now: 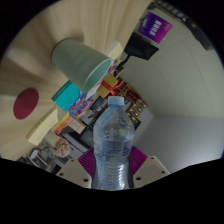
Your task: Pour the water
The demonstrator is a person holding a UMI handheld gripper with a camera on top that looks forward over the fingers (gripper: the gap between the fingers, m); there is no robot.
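Observation:
A clear plastic water bottle [112, 140] with a white cap stands up between my fingers, and my gripper [112, 166] is shut on its lower body; the purple pads [88, 163] press on both sides. The whole view is tilted. Beyond the bottle's cap, a pale green cup [82, 60] appears on its side in the view, its open mouth facing the bottle. The cup rests on a light wooden table [30, 70].
A red round coaster [27, 102] lies on the table near the cup. A teal block [68, 97] and several small colourful items [75, 125] sit behind the bottle. A purple box [155, 26] stands by a white wall [175, 100].

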